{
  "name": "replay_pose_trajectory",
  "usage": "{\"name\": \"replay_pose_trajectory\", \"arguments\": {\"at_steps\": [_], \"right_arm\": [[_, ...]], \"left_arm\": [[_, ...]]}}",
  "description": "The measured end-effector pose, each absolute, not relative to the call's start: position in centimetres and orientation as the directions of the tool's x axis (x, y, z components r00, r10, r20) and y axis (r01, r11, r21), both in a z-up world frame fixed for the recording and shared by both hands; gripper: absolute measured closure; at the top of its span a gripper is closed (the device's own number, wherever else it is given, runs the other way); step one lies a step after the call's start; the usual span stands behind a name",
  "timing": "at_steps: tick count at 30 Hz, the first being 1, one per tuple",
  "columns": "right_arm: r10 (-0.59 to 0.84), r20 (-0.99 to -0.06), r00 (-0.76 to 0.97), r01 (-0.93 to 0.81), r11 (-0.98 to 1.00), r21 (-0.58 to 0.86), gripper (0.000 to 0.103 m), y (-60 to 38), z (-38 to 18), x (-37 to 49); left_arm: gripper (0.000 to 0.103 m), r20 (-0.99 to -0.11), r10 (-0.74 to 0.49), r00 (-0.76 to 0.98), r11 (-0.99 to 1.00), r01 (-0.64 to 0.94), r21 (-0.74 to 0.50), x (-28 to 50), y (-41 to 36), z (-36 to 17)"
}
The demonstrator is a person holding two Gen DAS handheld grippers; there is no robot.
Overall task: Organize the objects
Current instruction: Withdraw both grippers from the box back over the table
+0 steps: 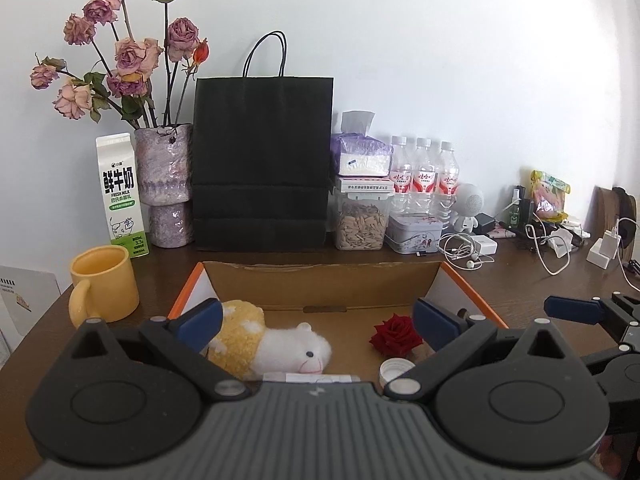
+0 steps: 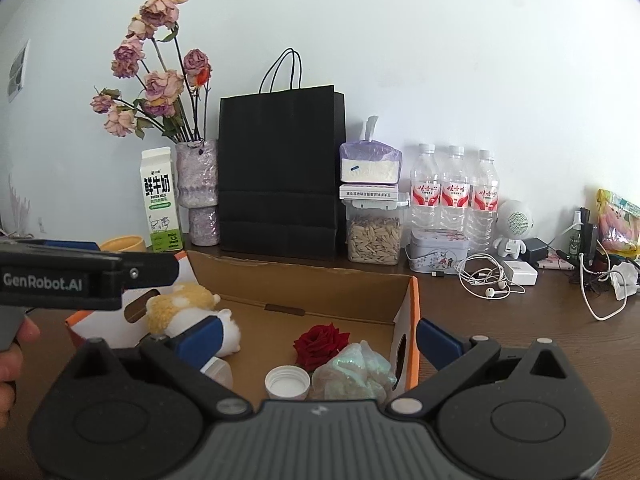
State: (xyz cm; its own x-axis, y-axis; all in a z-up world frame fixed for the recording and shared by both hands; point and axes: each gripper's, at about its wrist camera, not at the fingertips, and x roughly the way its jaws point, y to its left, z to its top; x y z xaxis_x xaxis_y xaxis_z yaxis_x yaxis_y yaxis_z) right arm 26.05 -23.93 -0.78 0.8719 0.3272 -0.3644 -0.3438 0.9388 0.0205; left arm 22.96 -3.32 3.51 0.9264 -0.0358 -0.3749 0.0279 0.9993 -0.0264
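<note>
Now | box (image 1: 320,284): 1 plush (image 1: 264,340), 1 rose (image 1: 394,334) | both claws (left (image 1: 318,320), right (image 2: 318,338)) released

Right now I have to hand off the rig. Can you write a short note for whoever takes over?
Left hand-held gripper: open, empty, above the box's near left part.
Right hand-held gripper: open, empty, above the box's near right corner.
In the cardboard box: plush sheep, red rose, white cap, iridescent wrapper.
On the desk outside the box: yellow mug on its left, white earphones and tin box on its right.
Done: those four items are boxed.
Left: I can't tell which desk items still belong in the box; the mug sits nearest the left gripper.
</note>
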Motion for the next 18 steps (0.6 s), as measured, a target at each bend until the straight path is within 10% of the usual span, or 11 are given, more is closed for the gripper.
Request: {"name": "replay_pose_trajectory", "arguments": {"at_steps": [18], "right_arm": [[0.281,-0.468,0.838,-0.304,0.952,0.027,0.0,-28.1,-4.2,15.3]], "left_arm": [[0.0,-0.509,0.034,0.86,0.999,-0.044,-0.006,13.4,-0.3,-0.3]]}}
